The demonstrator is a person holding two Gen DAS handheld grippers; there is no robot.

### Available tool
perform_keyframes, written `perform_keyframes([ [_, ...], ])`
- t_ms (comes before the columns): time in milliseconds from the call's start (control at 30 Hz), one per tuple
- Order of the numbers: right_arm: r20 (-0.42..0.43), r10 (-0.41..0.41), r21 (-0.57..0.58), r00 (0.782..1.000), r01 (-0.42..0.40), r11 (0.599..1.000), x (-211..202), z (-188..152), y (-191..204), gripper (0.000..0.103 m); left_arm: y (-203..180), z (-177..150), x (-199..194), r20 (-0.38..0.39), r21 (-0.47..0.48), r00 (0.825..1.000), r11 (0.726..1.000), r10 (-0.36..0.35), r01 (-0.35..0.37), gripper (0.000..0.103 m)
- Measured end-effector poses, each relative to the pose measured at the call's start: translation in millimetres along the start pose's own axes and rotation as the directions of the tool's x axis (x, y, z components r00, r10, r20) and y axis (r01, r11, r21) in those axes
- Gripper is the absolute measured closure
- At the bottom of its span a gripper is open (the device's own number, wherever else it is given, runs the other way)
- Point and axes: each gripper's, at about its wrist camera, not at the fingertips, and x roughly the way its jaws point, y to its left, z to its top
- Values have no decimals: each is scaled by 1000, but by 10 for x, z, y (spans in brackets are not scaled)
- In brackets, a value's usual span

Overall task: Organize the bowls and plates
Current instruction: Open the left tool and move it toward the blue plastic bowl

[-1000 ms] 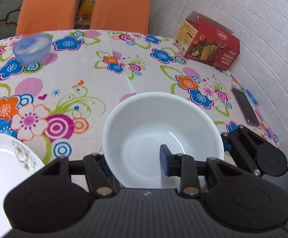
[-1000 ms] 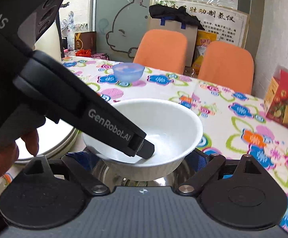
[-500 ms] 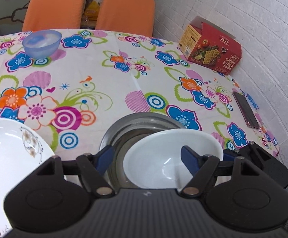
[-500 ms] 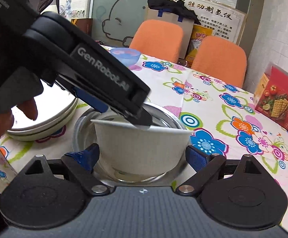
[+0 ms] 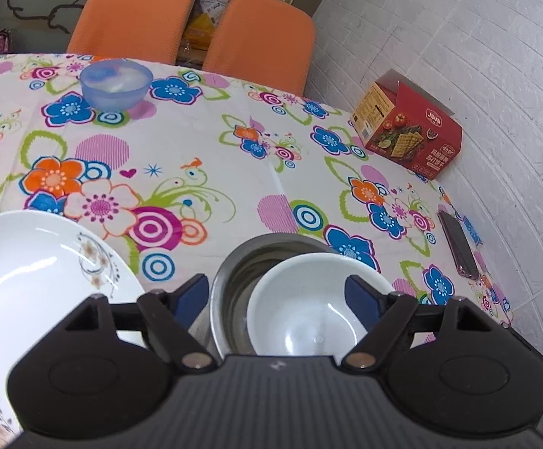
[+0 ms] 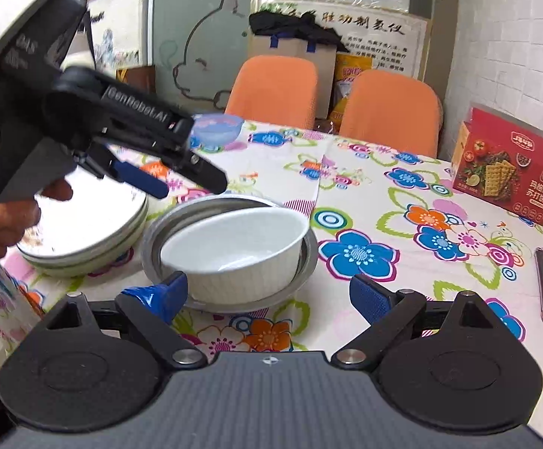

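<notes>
White bowl point(image 6: 234, 250), glossy ceramic with faintly ribbed outer wall, sits tilted inside the steel bowl point(image 6: 309, 258), a shallow brushed-metal basin with a wide flat rim, near the tabletop's near edge. White bowl leans toward one side of the steel one, not centred.

Left gripper point(image 5: 279, 292): released, blue ribbed pads spread wide either side of the nested bowls, touching neither. In the right wrist view it hangs above the bowls, black body, "GenRobot.AI" printed on its arm, "DAS" on the housing, held by a hand point(image 6: 5, 220).

Right gripper point(image 6: 267, 292): also released, jaws wide apart, nothing between the pads; nested bowls just ahead of it.

Plates point(image 6: 84, 239): stack of round glossy white ones, just beside the steel bowl toward the tabletop's left edge; the top one carries a brown floral sprig.

Blue bowl point(image 5: 116, 84): translucent plastic, small, near the far edge, in front of two orange chairs point(image 5: 264, 37).

Red cardboard cracker box point(image 6: 507, 176), Chinese text, tomato and cracker print, by the right edge against the white brick wall. Phone point(image 5: 458, 243) flat near the right edge. Tablecloth point(image 5: 234, 172): glossy, bright flower-and-circle print.
</notes>
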Motion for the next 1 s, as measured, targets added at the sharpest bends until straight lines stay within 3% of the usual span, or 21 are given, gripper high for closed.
perform_keyframes([
  [167,96,13,166,995,-29,986,-201,13,-260,22,51,-23,-31,9,-18,1000,1000,1,-1,16],
  [300,9,-33,192,999,31,981,69,-33,-373,22,48,-18,-40,15,-22,1000,1000,-11,12,15],
  [400,-31,5,212,1000,2,977,242,-92,-385,22,54,-17,-85,27,-10,1000,1000,5,-5,15],
  [633,35,-2,236,999,-6,972,90,11,-468,22,243,82,-172,45,-54,999,998,23,-21,11],
  [767,10,1,261,1000,-4,965,132,116,-568,22,426,198,-231,63,-78,997,996,41,-36,11],
  [1000,-26,113,269,993,-102,958,483,585,-506,22,974,412,-313,34,-101,992,988,119,-115,11],
])
